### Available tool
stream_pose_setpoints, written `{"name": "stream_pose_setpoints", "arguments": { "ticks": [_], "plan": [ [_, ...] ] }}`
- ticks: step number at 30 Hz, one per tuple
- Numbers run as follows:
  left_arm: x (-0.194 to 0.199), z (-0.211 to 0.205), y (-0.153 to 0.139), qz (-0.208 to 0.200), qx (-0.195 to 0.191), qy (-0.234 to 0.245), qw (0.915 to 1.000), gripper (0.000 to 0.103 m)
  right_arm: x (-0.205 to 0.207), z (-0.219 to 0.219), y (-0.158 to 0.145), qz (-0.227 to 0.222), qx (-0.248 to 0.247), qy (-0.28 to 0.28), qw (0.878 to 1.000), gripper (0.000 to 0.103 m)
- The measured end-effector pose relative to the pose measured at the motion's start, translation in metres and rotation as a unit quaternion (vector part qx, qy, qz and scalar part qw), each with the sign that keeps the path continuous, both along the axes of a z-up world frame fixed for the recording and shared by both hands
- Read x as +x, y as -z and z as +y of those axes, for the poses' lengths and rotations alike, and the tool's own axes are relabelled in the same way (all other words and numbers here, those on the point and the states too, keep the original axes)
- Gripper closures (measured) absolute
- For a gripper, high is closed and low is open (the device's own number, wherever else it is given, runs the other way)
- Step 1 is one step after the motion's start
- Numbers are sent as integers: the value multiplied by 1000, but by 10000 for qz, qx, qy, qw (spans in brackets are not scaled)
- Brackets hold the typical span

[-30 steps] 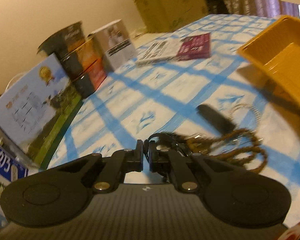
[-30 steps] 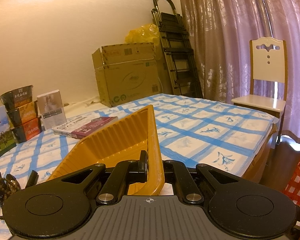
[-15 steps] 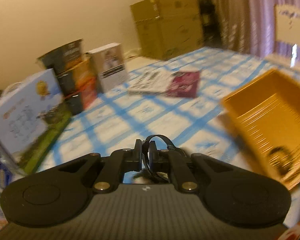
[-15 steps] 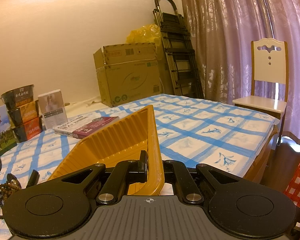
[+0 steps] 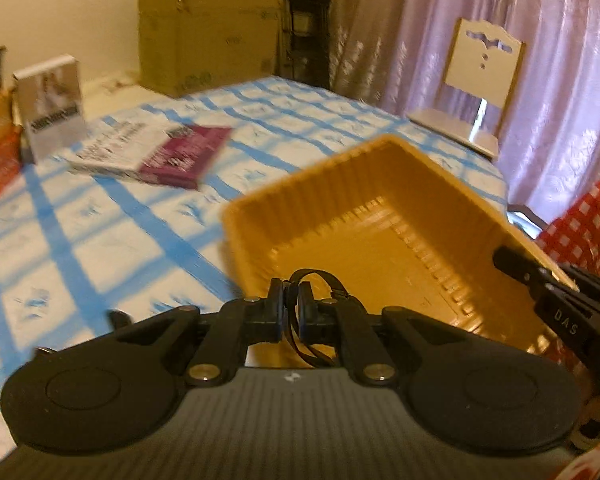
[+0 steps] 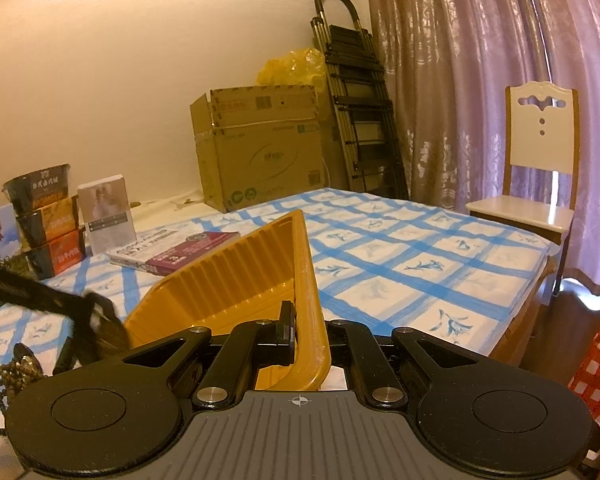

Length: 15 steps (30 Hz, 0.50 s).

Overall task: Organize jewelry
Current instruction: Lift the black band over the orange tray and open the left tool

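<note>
My left gripper (image 5: pixel 290 306) is shut on a black cord bracelet (image 5: pixel 314 280) and holds it over the near left edge of the orange ribbed tray (image 5: pixel 380 236). My right gripper (image 6: pixel 306 330) is shut on the tray's near rim (image 6: pixel 308 280); its finger also shows in the left wrist view (image 5: pixel 540 280) at the tray's right wall. The left gripper appears blurred at the left in the right wrist view (image 6: pixel 40 296). A brown beaded necklace (image 6: pixel 16 372) lies on the blue checked cloth left of the tray.
A book (image 5: pixel 156 152) lies behind the tray. A white box (image 6: pixel 106 214) and stacked noodle cups (image 6: pixel 46 220) stand at the far left. A cardboard box (image 6: pixel 260 144), a folded ladder (image 6: pixel 356 100) and a white chair (image 6: pixel 536 184) stand beyond the table.
My left gripper lifted the black bracelet off the cloth and swung right, from the necklace pile to over the tray. My right gripper stayed clamped on the tray rim.
</note>
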<state>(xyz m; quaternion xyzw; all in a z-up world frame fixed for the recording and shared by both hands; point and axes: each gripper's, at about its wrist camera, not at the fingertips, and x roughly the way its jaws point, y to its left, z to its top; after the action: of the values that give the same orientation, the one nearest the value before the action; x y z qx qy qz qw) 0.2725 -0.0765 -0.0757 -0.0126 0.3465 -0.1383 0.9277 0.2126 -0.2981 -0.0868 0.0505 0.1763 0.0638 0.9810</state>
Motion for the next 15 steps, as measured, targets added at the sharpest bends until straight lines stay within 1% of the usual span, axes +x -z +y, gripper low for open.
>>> {"name": "stream_pose_setpoints", "arguments": {
  "ticks": [3,6,10,12,14,15],
  "plan": [
    [8,-11,14,214,-80,22,9997,96,0,-1,0,-2,-7,45,10000,97],
    [17,-21,23,258,-45,7,9997,96,-1,-4,0,1,-12,124,9999,97],
    [29,-27,22,290,-225,4,9993,94,-1,-6,1,5,-51,262,9996,97],
    [27,-27,16,183,-432,-23,9989,94,-1,-8,1,5,-77,342,9994,97],
    [21,-25,7,11,-572,-26,9984,89,-1,-11,2,13,-117,387,9992,97],
    [17,-24,3,-61,-604,-27,9982,84,-1,-13,2,17,-126,410,9991,97]
  ]
}}
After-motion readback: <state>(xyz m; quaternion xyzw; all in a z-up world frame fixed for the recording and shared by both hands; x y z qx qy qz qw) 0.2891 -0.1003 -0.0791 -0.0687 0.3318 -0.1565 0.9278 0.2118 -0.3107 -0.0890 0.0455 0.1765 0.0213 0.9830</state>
